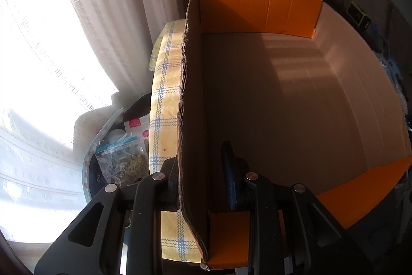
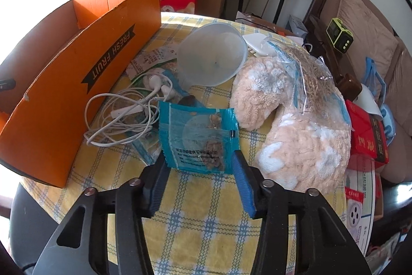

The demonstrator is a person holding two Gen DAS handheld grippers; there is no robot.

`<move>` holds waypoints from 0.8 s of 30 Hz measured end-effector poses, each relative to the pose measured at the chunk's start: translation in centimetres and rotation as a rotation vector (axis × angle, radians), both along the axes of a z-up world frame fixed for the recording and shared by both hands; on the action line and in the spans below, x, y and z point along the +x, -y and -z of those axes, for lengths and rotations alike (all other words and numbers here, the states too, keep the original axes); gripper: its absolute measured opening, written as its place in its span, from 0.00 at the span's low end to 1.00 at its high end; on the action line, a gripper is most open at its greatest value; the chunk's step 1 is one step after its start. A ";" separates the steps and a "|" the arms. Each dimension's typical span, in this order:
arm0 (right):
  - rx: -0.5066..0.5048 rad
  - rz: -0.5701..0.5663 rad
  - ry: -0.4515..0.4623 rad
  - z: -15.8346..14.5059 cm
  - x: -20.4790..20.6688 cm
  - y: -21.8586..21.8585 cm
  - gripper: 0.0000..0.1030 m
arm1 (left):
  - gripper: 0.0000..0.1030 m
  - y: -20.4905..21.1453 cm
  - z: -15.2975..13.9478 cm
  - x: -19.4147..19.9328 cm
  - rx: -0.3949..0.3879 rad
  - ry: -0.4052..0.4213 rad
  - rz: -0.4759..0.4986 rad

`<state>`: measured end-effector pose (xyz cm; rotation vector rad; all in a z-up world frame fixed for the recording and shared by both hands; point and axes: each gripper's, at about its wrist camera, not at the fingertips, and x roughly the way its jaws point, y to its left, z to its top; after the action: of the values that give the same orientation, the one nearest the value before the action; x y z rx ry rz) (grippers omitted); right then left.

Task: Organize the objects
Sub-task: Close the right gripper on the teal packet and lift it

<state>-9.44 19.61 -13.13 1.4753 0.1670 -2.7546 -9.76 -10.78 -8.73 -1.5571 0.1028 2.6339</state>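
Orange cardboard box (image 2: 77,84) at frame left, blue snack packet (image 2: 199,137) at centre.
The right gripper (image 2: 199,178) pinches the packet's lower edge above the checked tablecloth (image 2: 206,228); the left gripper (image 1: 203,177) clamps the box's side wall, bottom centre.

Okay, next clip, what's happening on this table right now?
A person is tidying table clutter into an orange cardboard box. The left gripper straddles the box's side wall, apparently steadying it; the box looks empty inside. The right gripper has a blue snack packet between its fingers. White earphones, a clear plastic cup and a plush toy lie on the checked tablecloth.
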 end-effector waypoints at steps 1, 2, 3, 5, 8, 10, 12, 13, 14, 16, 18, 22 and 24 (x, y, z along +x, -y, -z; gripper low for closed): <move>0.000 0.001 -0.001 0.0 -0.1 -0.1 0.37 | 0.23 0.0 0.0 0.0 -0.001 0.000 -0.001; 0.000 0.002 -0.004 -0.1 -0.2 -0.2 0.33 | 0.23 0.1 -0.1 0.1 -0.002 0.000 -0.001; -0.004 0.001 -0.008 -0.1 -0.2 -0.2 0.22 | 0.23 0.0 -0.1 0.1 -0.002 -0.001 -0.001; -0.020 0.001 -0.021 -0.4 -0.1 -0.4 0.13 | 0.23 0.0 -0.1 0.1 -0.002 0.000 -0.001; -0.078 0.009 -0.049 -1.5 0.0 -1.2 0.07 | 0.23 -0.1 -0.1 0.0 0.001 0.000 -0.005; -0.109 0.023 -0.065 -2.3 0.1 -1.9 0.05 | 0.23 -0.1 -0.1 0.0 0.006 0.001 -0.007; -0.126 0.030 -0.072 -3.0 0.2 -2.3 0.04 | 0.23 -0.2 -0.1 -0.1 0.010 0.002 -0.009; -0.139 0.031 -0.074 -3.4 0.3 -2.5 0.03 | 0.23 -0.2 -0.1 -0.1 0.011 0.002 -0.009; -0.154 0.030 -0.077 -3.8 0.3 -2.8 0.03 | 0.23 -0.3 -0.1 -0.1 0.012 0.002 -0.010; -0.164 0.026 -0.087 -4.6 0.5 -3.1 0.03 | 0.23 -0.6 -0.2 -0.1 0.012 0.002 -0.009; -0.146 0.027 -0.095 -5.2 0.6 -3.2 0.02 | 0.23 -0.8 -0.1 0.0 0.013 0.002 -0.010; -0.127 0.033 -0.085 -5.0 0.3 -3.3 0.02 | 0.23 -1.3 -0.2 0.0 0.014 0.001 -0.007; -0.169 0.039 -0.056 -4.2 -0.3 -3.7 0.06 | 0.23 -0.6 0.5 -0.5 0.015 0.002 -0.007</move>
<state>-9.71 23.30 -8.94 1.3756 -0.0931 -2.7619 -10.31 -10.16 -9.18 -1.5579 0.0771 2.6323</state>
